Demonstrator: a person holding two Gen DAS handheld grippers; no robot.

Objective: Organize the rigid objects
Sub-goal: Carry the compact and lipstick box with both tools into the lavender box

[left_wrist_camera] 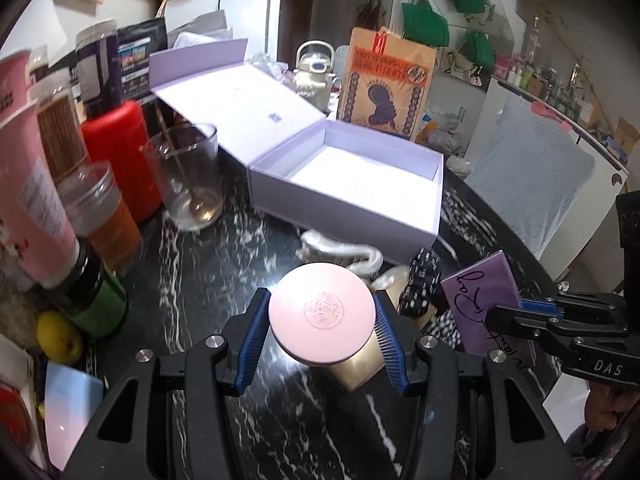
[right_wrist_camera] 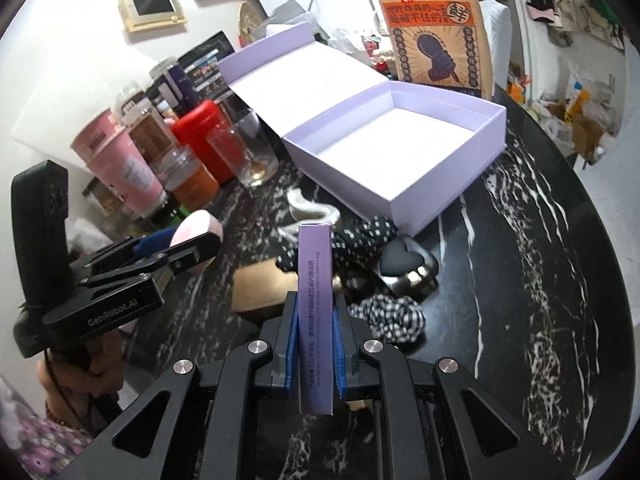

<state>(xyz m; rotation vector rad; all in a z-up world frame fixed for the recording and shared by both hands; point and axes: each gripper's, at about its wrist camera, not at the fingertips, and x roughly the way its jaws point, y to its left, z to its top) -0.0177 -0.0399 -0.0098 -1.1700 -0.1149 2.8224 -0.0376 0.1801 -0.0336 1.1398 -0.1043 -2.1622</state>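
Pink-lidded jar [left_wrist_camera: 322, 312] clenched in left hand-held gripper [left_wrist_camera: 322, 340], purple carton [right_wrist_camera: 316, 320] in right hand-held gripper [right_wrist_camera: 316, 344]; lower gently into lavender box [left_wrist_camera: 416, 200].

- A black marble table [right_wrist_camera: 540, 240] with white veins carried everything.
- An open lavender box [right_wrist_camera: 400, 184] sat on it, lid [right_wrist_camera: 304, 76] folded back.
- Left of the box stood a clear glass [left_wrist_camera: 188, 176], a red canister [left_wrist_camera: 120, 160] and a pink tube [left_wrist_camera: 36, 208].
- In front of the box lay a polka-dot scrunchie [right_wrist_camera: 360, 240], a checked scrunchie [right_wrist_camera: 392, 316] and a tan block [right_wrist_camera: 260, 288].
- A brown paper bag [right_wrist_camera: 436, 28] stood behind the box.
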